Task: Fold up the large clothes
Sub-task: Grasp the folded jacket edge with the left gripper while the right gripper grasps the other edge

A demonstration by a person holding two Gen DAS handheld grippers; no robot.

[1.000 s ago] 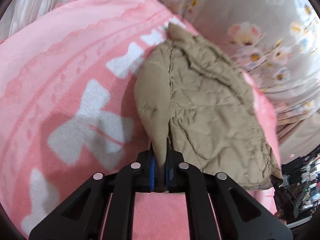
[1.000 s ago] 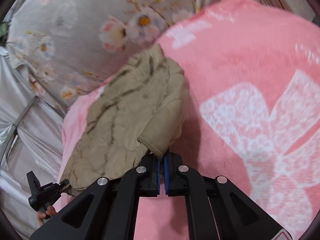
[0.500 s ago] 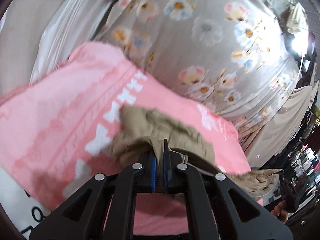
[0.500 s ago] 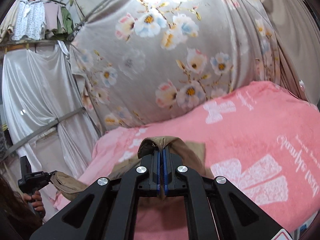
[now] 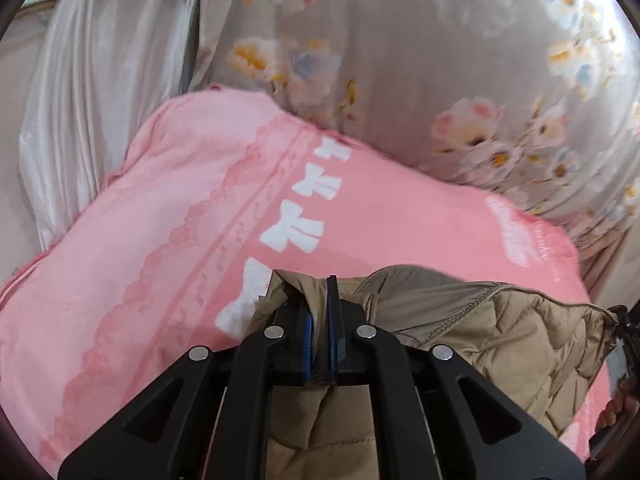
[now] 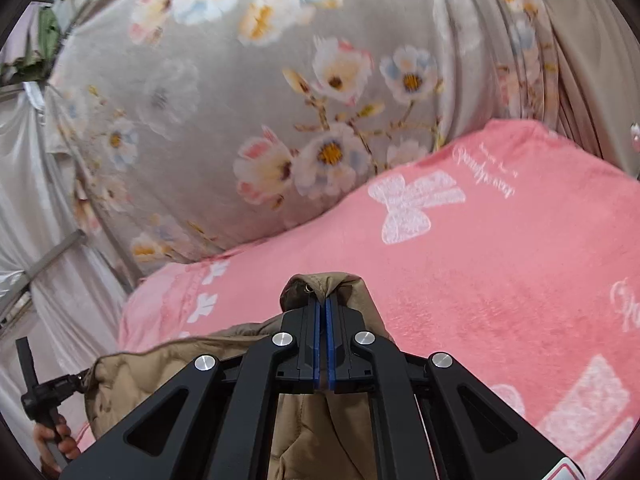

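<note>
Holding a tan quilted jacket (image 5: 500, 344) up by two points, we have it hanging above a pink blanket (image 5: 168, 208) with white bows. To fold it well, we judge the two held points should stay level and taut as we lay it back down. Our left gripper (image 5: 319, 320) is clamped on a fold of the jacket; our right gripper (image 6: 322, 316) is likewise pinched tight on another bunched edge.

A pink blanket (image 5: 168, 216) with white bows (image 6: 412, 204) and a lace-like border covers the surface; behind it hangs a grey curtain (image 6: 224, 112) printed with pale flowers; beside that, a plain white drape (image 5: 104, 64).
</note>
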